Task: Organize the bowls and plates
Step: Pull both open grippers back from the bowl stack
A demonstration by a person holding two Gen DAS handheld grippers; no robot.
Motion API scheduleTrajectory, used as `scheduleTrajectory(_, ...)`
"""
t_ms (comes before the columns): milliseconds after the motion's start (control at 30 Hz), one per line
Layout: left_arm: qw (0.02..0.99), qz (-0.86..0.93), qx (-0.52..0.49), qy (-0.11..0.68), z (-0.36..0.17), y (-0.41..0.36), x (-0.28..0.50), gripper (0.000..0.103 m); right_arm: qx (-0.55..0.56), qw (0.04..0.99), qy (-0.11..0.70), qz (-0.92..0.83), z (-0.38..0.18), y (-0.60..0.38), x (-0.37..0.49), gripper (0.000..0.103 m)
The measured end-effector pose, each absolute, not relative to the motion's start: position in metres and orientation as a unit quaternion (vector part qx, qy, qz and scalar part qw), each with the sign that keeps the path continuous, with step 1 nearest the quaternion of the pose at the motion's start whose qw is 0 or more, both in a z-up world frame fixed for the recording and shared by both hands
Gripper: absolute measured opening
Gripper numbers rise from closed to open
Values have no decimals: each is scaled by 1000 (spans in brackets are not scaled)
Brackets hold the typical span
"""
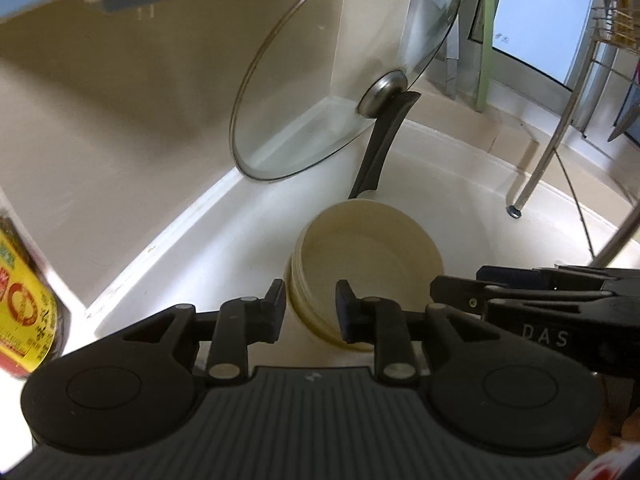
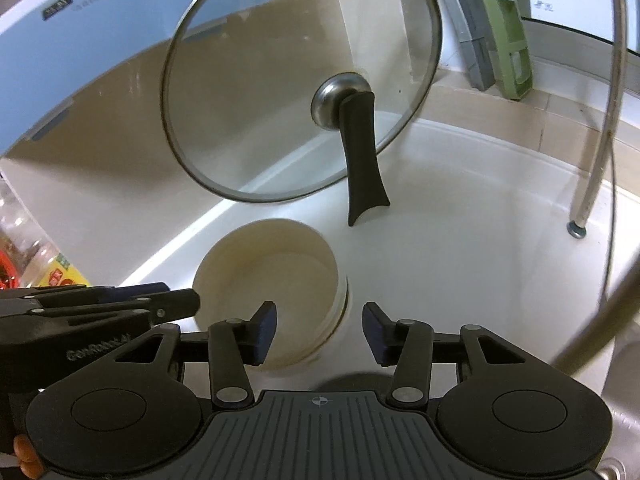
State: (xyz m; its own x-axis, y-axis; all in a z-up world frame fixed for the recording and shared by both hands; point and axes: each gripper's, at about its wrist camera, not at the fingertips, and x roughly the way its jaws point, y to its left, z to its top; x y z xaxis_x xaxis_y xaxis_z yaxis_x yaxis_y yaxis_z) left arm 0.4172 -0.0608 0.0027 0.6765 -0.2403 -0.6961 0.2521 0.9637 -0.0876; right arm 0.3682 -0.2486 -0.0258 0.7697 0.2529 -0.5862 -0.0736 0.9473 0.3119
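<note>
A stack of cream bowls [image 1: 366, 258] stands on the white counter near the wall corner; it also shows in the right wrist view [image 2: 272, 284]. My left gripper [image 1: 311, 310] is open, its fingers straddling the near left rim of the stack without closing on it. My right gripper [image 2: 319, 334] is open, its left finger inside the bowl's rim and its right finger outside, straddling the wall. Each gripper shows in the other's view: the right gripper's fingers [image 1: 520, 284] at the right, the left gripper's fingers [image 2: 132, 304] at the left.
A glass pot lid [image 1: 344, 72] with a black handle [image 1: 380, 148] leans in the wall corner behind the bowls, seen too in the right wrist view [image 2: 300, 80]. A metal rack leg [image 1: 536, 168] stands at the right. A yellow-labelled bottle [image 1: 24, 308] stands at the left.
</note>
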Motion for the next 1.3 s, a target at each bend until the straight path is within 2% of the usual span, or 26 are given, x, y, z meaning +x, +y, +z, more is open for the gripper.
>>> scheduleTrajectory(500,911,-179,14,370,11,-47,349,24,162,933,311,76,-25,-241,294,58)
scheduleTrajectory(1300,899,-166,30,404,-11,-47,283,24,169,917,351,86,-64,-238,228,58)
